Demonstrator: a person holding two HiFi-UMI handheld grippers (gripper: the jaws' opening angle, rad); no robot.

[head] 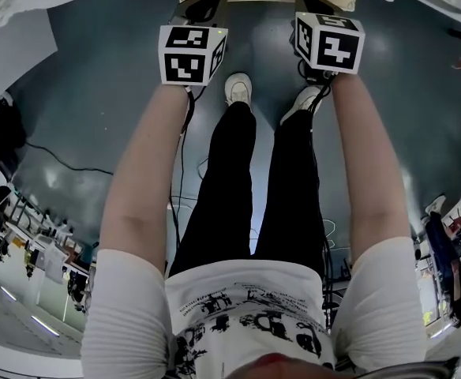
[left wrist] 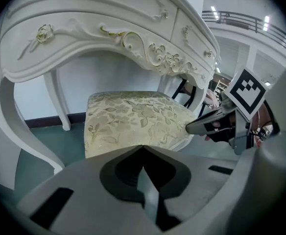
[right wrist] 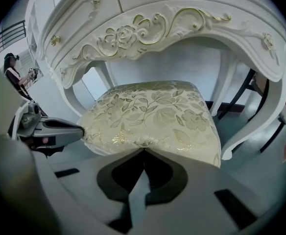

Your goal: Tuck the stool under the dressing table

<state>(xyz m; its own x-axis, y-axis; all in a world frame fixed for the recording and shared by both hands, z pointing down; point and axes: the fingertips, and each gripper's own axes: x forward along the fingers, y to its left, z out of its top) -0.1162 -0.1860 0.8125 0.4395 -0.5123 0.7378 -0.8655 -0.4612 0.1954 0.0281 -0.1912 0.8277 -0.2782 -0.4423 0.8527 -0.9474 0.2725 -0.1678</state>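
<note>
Puffy floral-brocade stool [left wrist: 133, 119] at carved white table [left wrist: 133, 43], legs hidden. Left gripper [left wrist: 143, 146] and right gripper [right wrist: 144, 150] both pressed together at its edge.

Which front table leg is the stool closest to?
The right-side front leg; the stool nearly meets it, while the left leg stands clear.
</note>
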